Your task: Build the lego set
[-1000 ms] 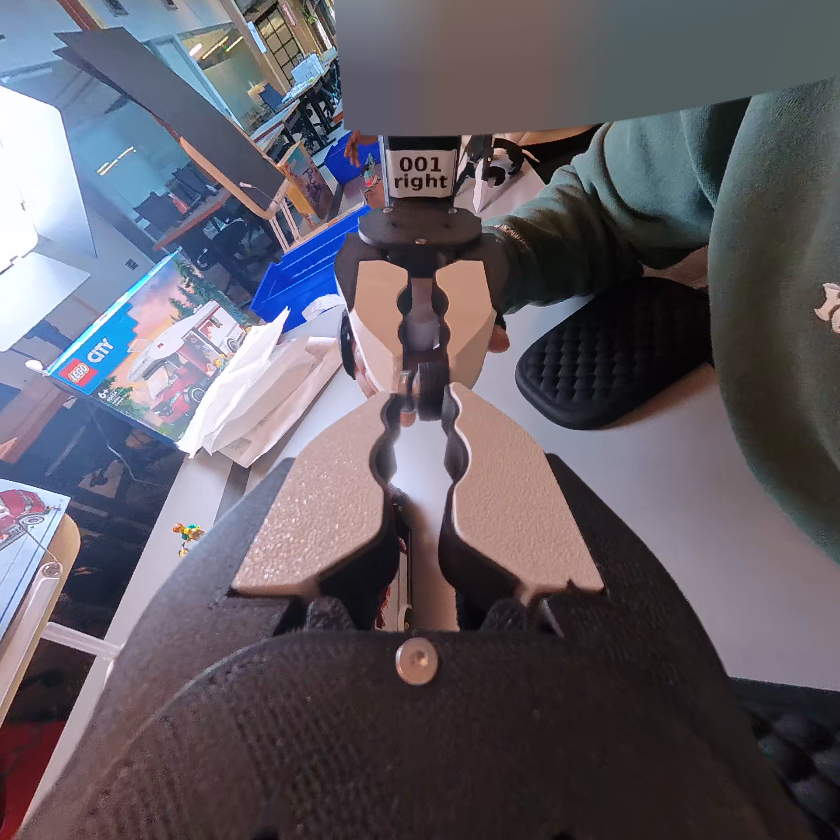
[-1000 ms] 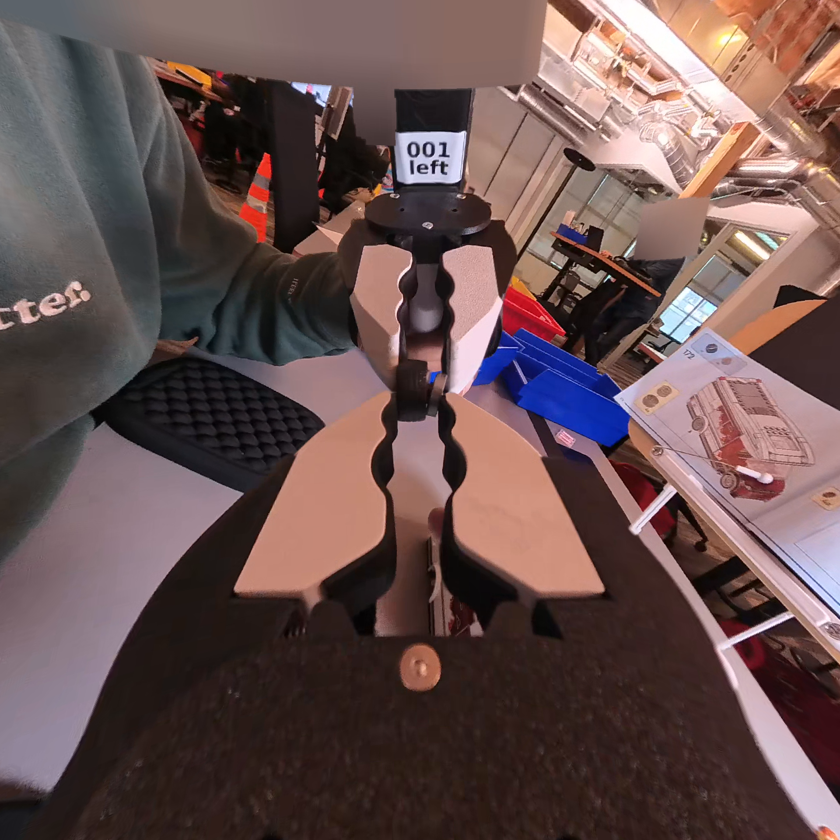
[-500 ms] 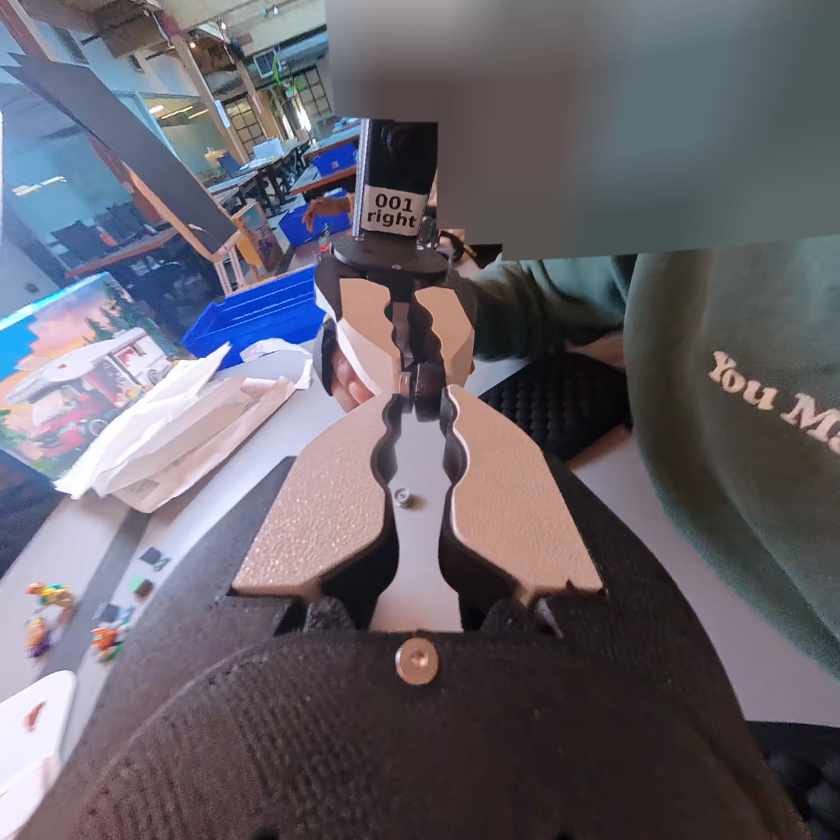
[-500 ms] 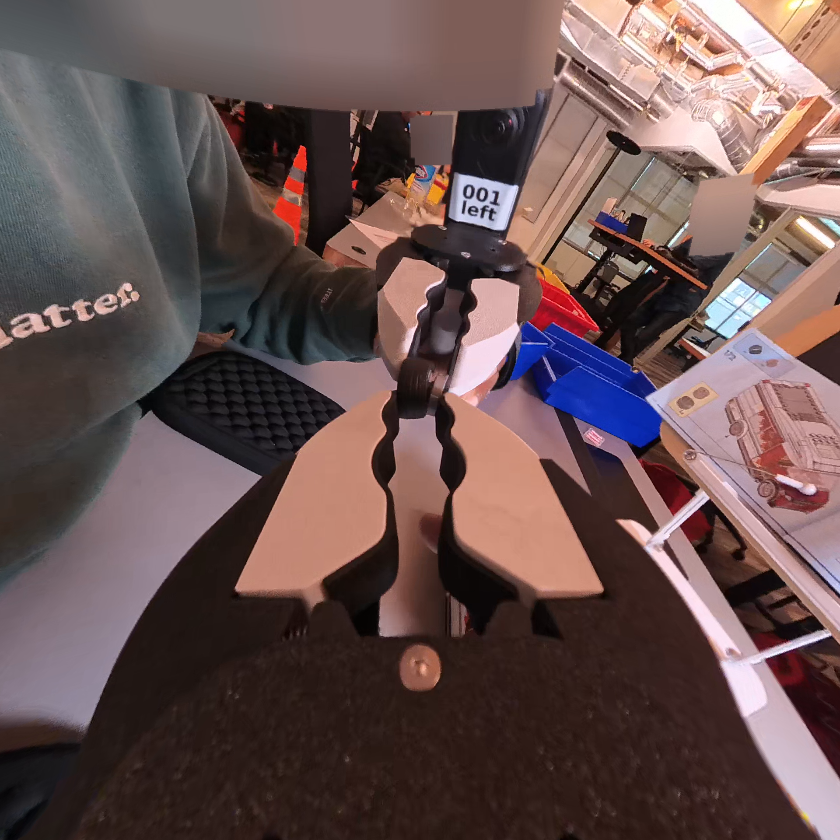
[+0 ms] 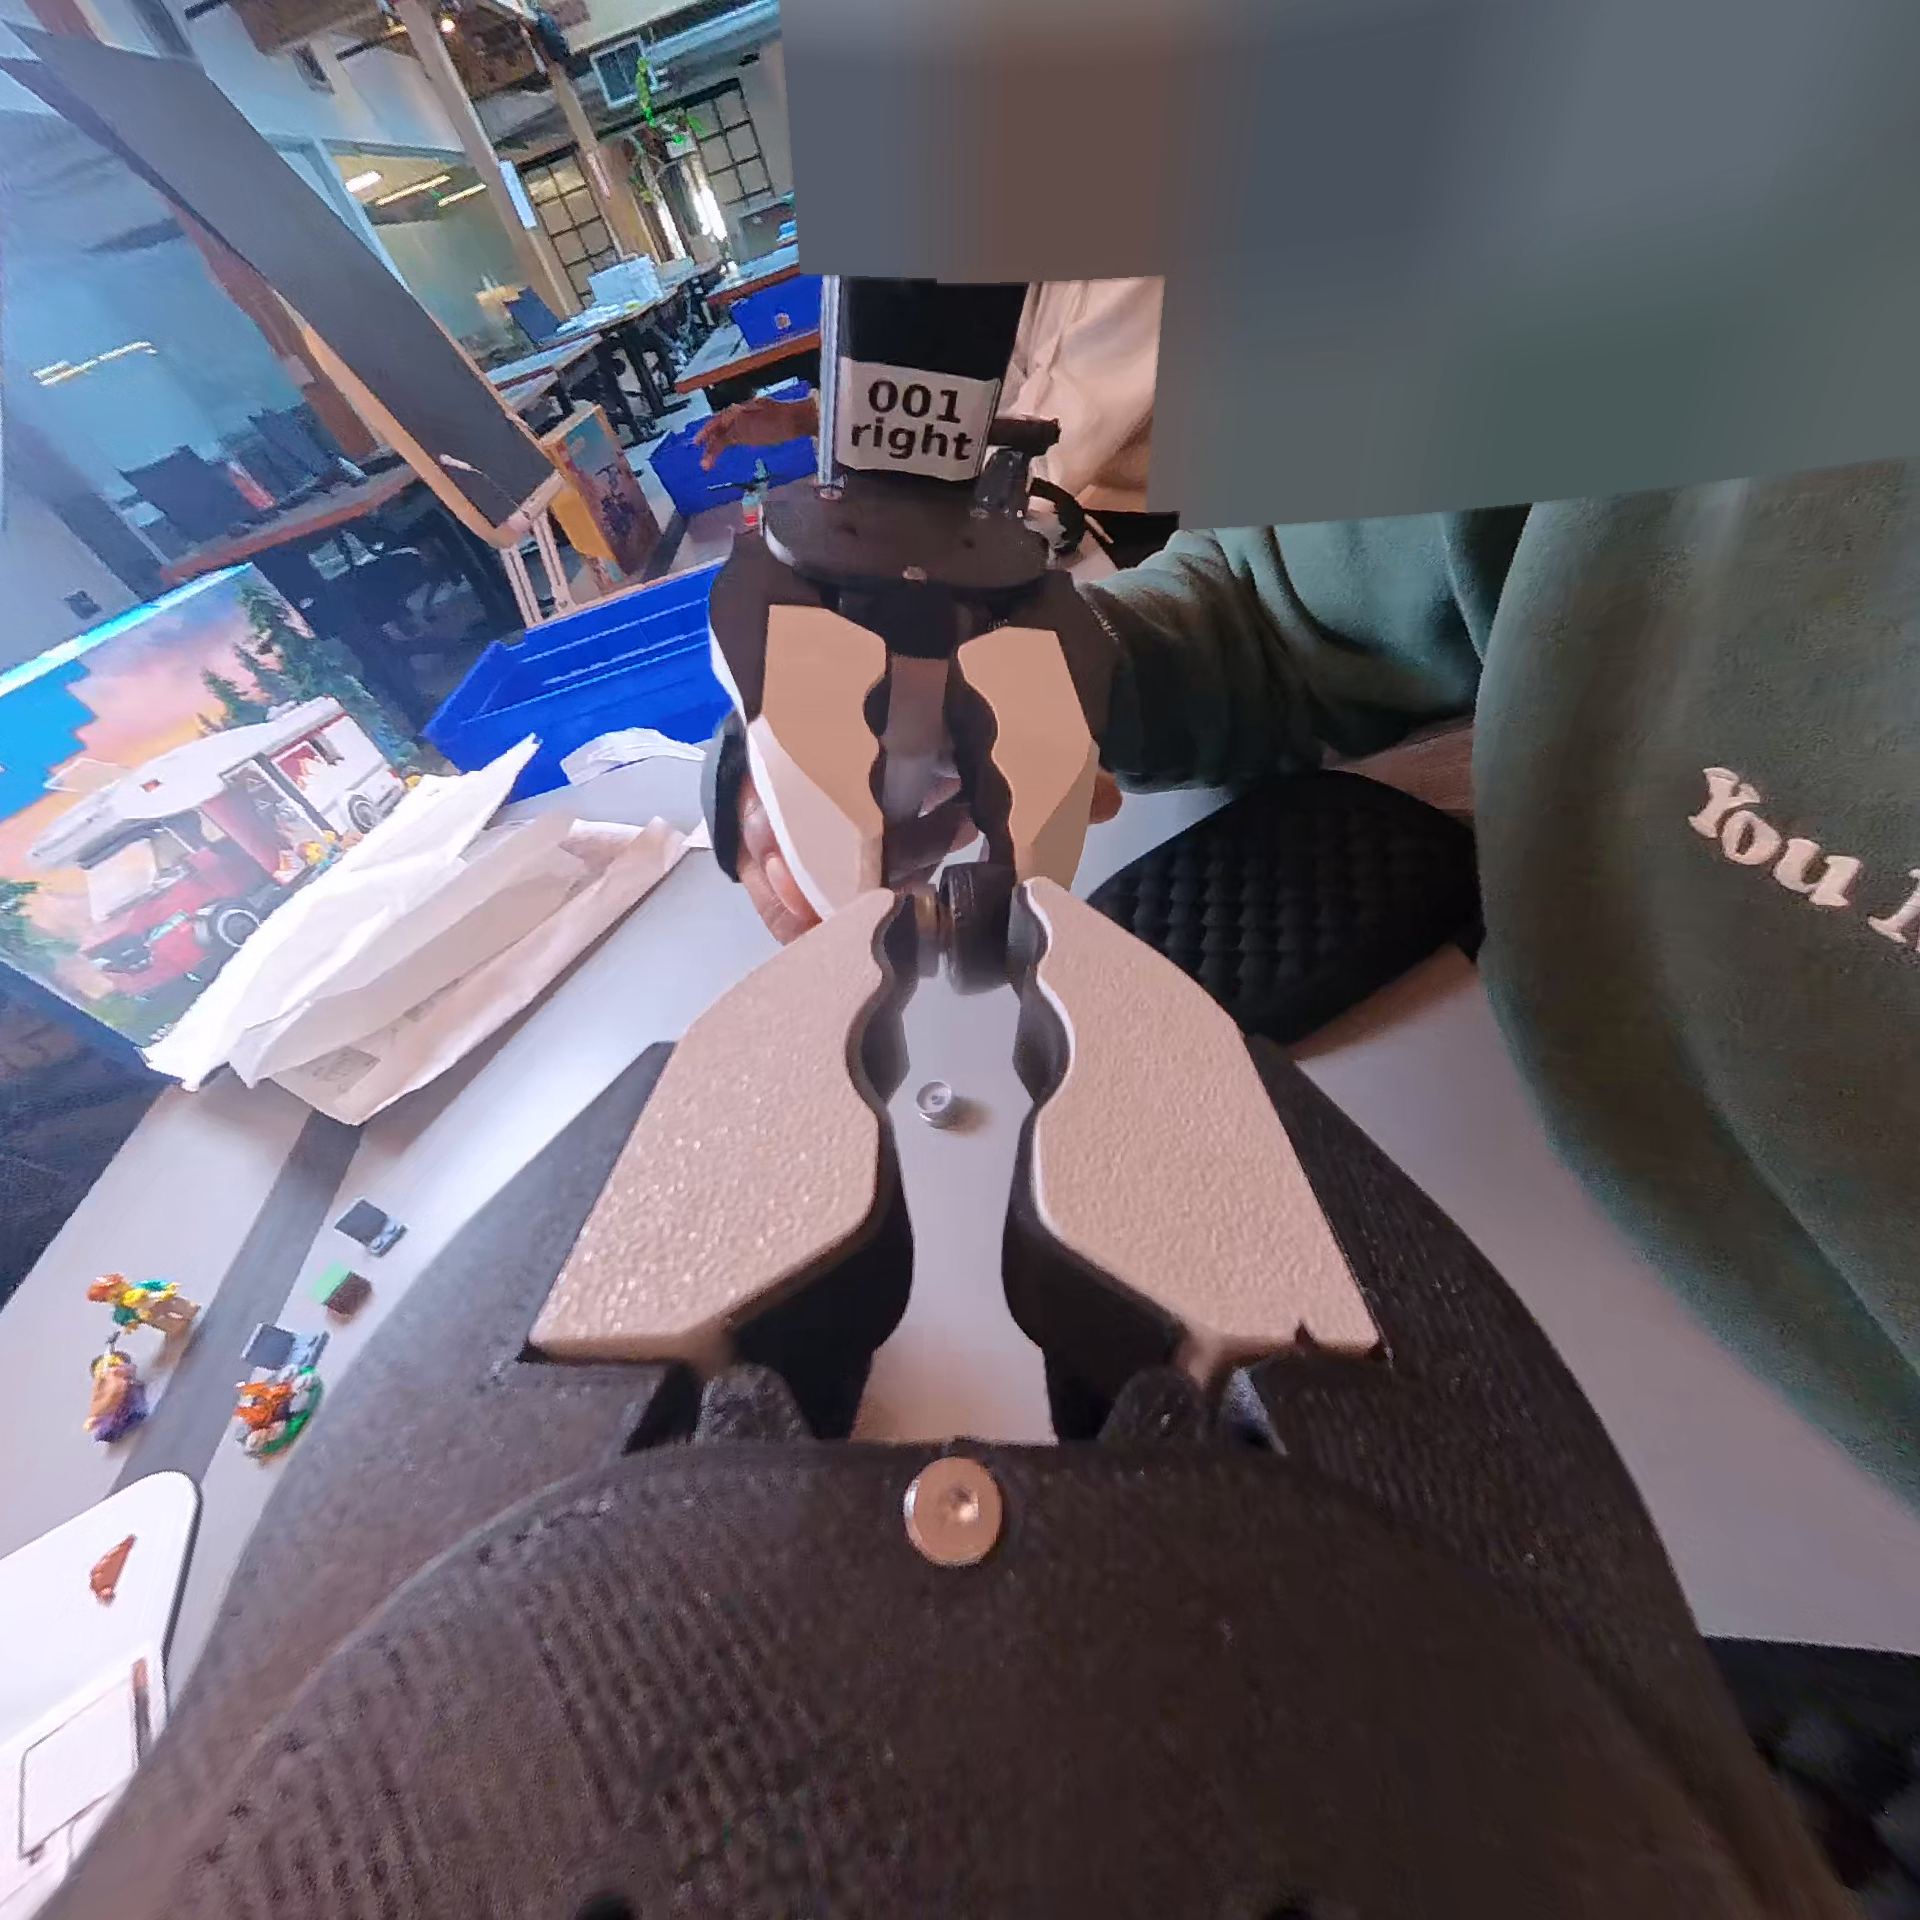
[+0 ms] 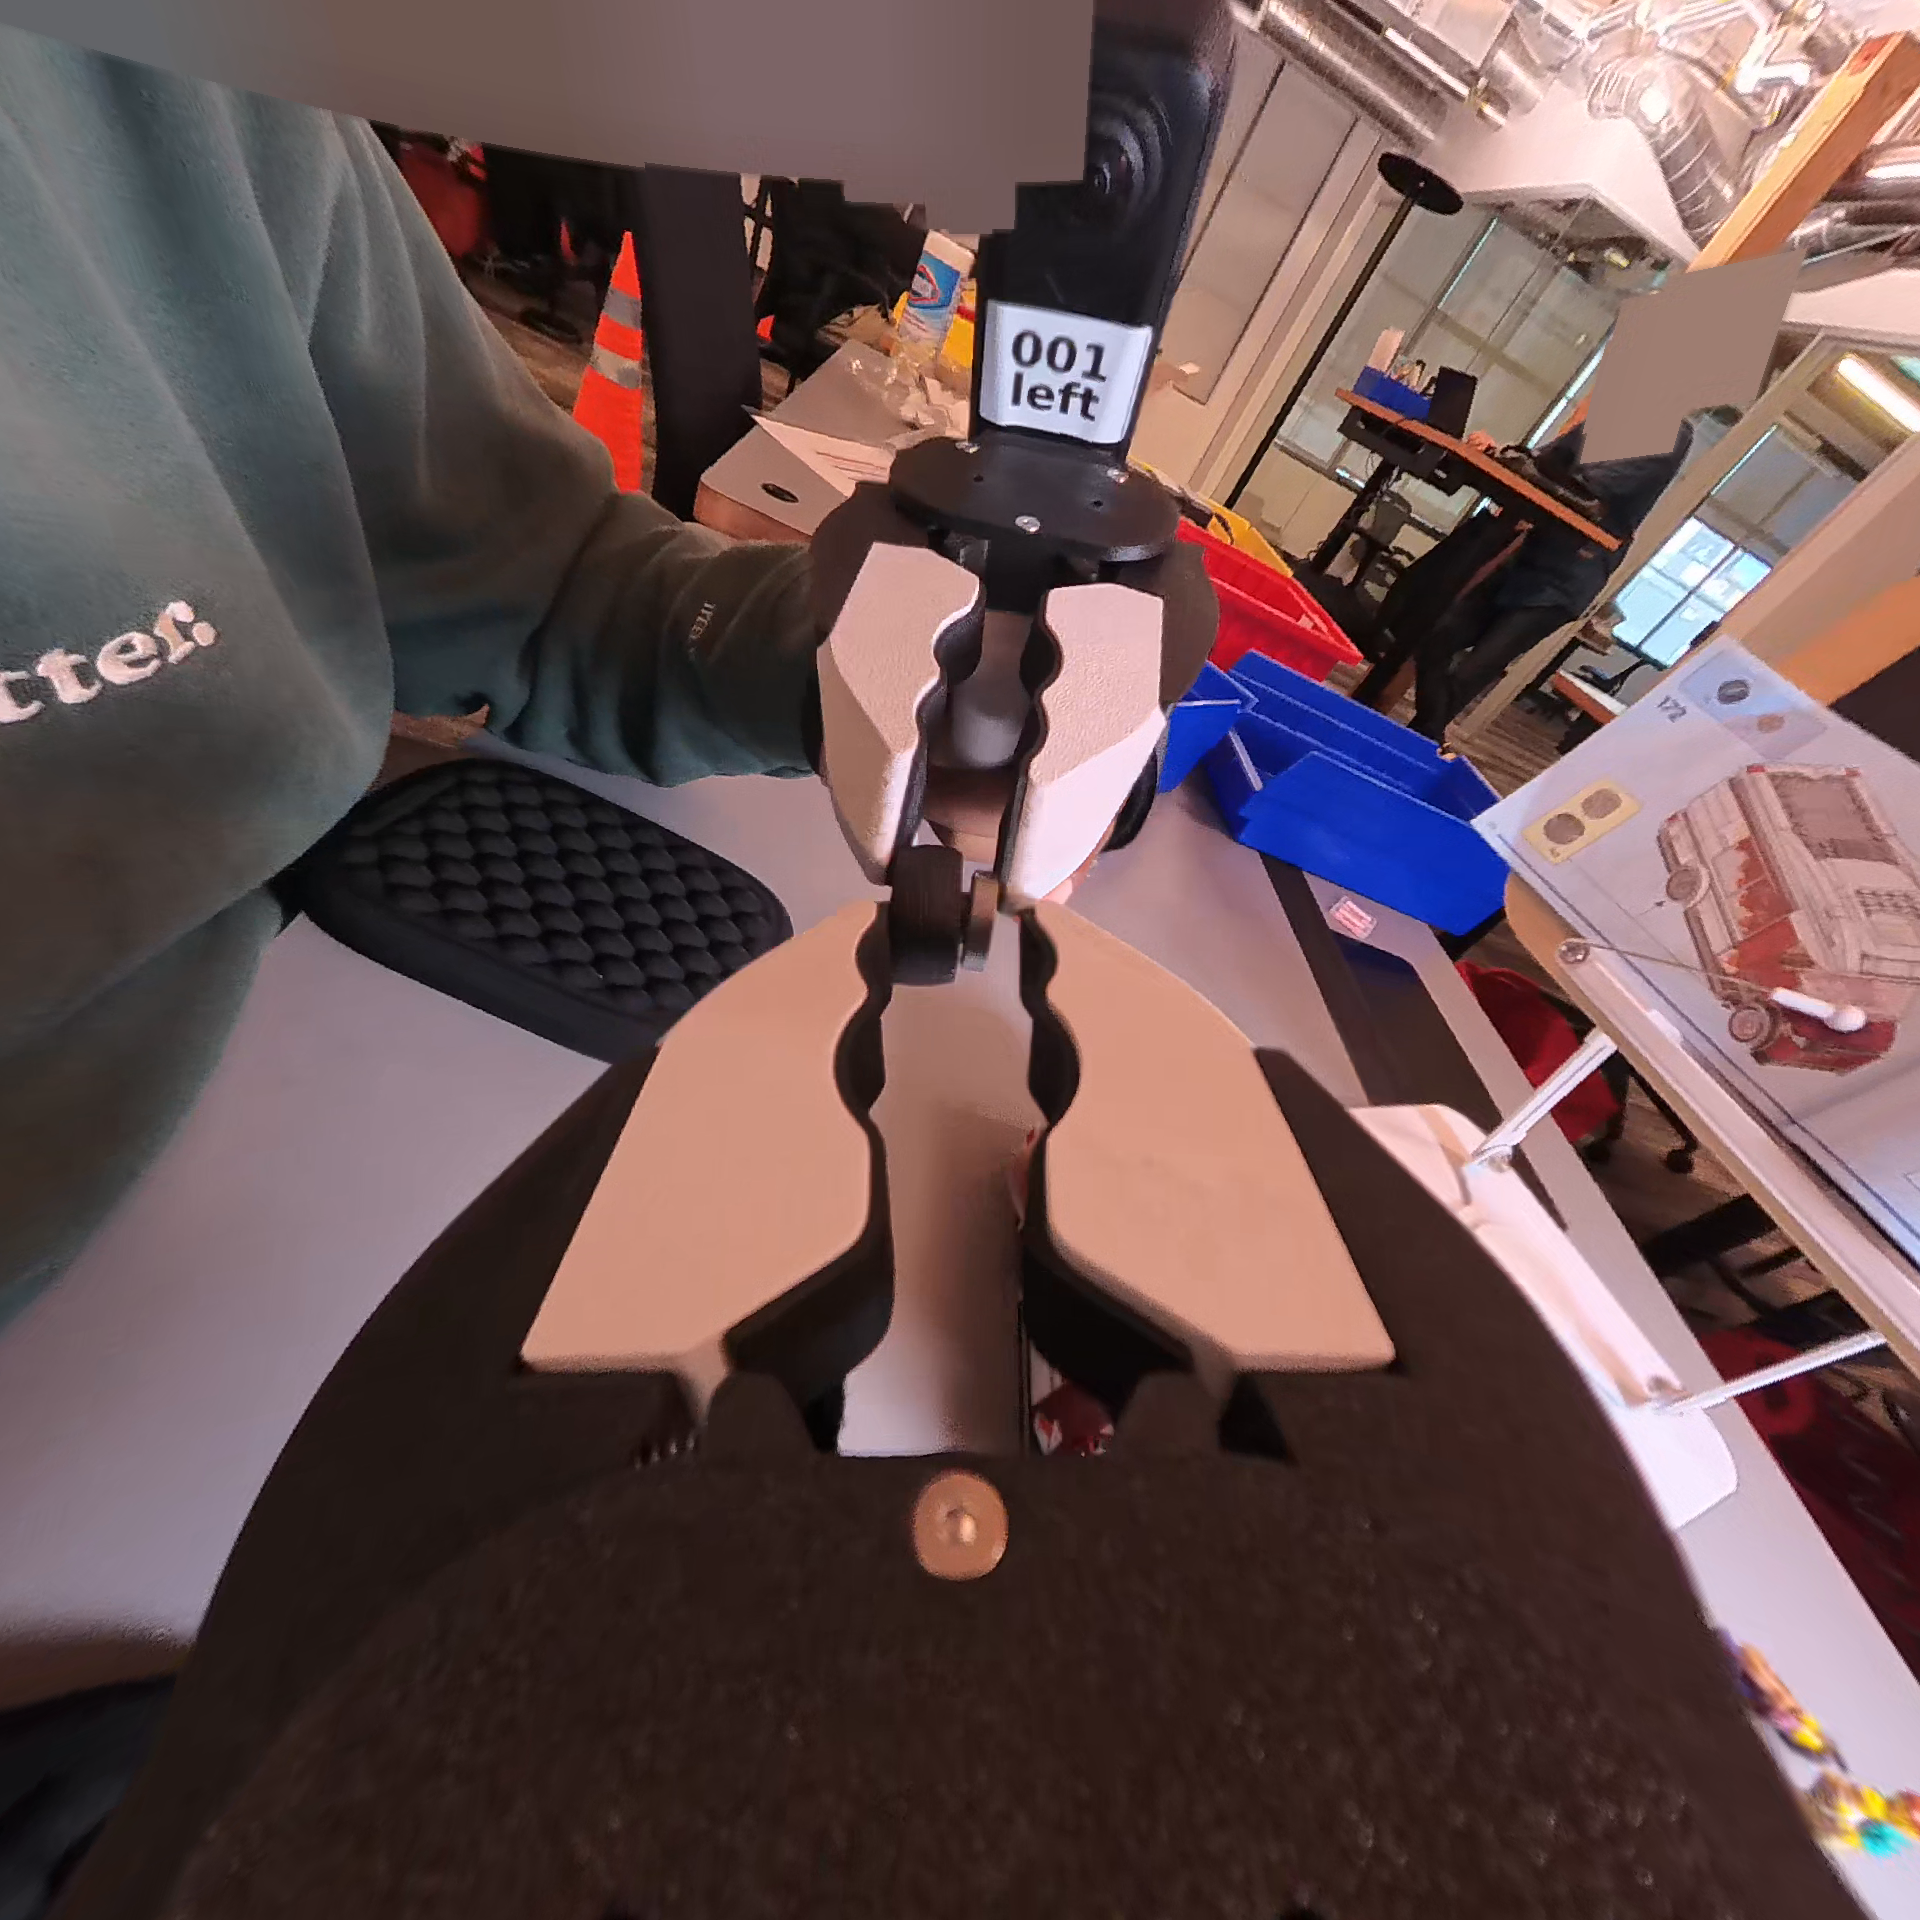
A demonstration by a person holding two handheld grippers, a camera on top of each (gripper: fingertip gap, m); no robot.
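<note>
Two handheld grippers met tip to tip above the grey table: the left gripper clamped a black toy wheel, the right gripper stood slightly parted around it.

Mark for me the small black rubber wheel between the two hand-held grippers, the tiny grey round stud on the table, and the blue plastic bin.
Small black rubber wheel (image 6: pixel 923 914), right wrist view, its tread.
Tiny grey round stud (image 5: pixel 934 1099), left wrist view, its top.
Blue plastic bin (image 5: pixel 582 686), left wrist view, its front wall.
</note>
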